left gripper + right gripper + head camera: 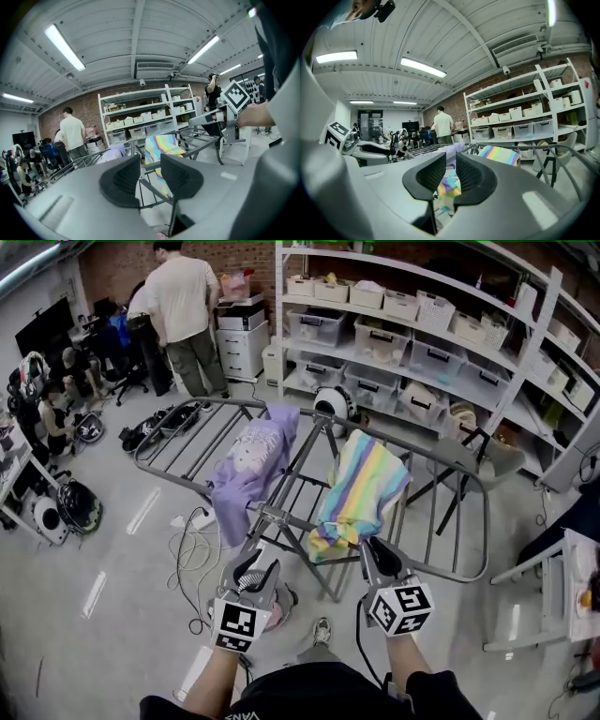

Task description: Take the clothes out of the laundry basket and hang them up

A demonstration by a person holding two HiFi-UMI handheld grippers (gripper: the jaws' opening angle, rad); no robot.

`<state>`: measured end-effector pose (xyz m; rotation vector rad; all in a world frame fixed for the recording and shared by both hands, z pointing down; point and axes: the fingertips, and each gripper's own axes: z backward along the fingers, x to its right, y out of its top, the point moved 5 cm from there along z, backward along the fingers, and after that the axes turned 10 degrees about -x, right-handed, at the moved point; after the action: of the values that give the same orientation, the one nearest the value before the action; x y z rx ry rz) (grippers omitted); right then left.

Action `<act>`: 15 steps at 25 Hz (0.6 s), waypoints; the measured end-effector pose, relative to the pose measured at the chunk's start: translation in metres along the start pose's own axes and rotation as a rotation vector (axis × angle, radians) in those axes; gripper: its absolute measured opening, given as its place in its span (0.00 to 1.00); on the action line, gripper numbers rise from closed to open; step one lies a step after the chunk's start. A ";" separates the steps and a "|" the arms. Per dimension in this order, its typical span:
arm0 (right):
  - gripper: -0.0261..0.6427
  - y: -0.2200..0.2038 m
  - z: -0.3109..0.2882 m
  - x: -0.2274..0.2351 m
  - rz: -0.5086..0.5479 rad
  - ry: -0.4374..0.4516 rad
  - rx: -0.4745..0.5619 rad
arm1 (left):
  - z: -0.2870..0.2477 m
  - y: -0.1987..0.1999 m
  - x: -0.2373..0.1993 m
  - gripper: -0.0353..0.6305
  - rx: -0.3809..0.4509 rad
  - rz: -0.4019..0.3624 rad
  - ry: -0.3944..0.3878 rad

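Off the far left end of the drying rack (270, 516), a person in a pale shirt (183, 310) stands with their back turned. Other people sit low among dark equipment further left of the rack. A loose tangle of cables (187, 554) lies on the floor beside the rack's left wing.

On that left wing, close to the rack's centre joint, a lilac garment (248, 465) is draped over the bars, and its lower part hangs down past them.

The left gripper (253, 563) is held at the near side of the rack, just below the centre joint and apart from both clothes. Its jaws stand apart with nothing between them. Through the gap its own view shows only the rack's bars and the clothes beyond.

On the rack's right wing, a pastel rainbow-striped cloth (361, 493) hangs over the bars, its lower edge dropping below them toward the near side.

The right gripper (373, 549) sits at the rack's near edge, right at the striped cloth's lower hem. Its jaws leave only a narrow gap, and the cloth's coloured stripes show through it. The pads do not visibly press on the fabric, and I cannot tell whether they touch it.

Behind the rack and to its right, white shelving (422, 334) holds rows of bins and boxes.
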<state>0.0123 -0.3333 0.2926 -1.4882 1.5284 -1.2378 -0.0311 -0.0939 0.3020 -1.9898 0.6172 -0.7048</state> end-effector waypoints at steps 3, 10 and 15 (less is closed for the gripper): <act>0.10 -0.009 0.012 -0.018 0.010 -0.001 0.005 | 0.019 -0.011 0.000 0.25 0.005 0.006 0.011; 0.05 -0.030 0.031 -0.056 0.008 0.000 -0.016 | 0.056 -0.032 0.000 0.20 0.011 0.027 0.020; 0.05 -0.045 0.036 -0.083 0.030 0.026 -0.060 | 0.073 -0.052 -0.001 0.09 0.015 0.068 0.021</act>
<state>0.0727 -0.2544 0.3100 -1.4879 1.6121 -1.2079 0.0263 -0.0261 0.3163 -1.9409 0.6874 -0.6876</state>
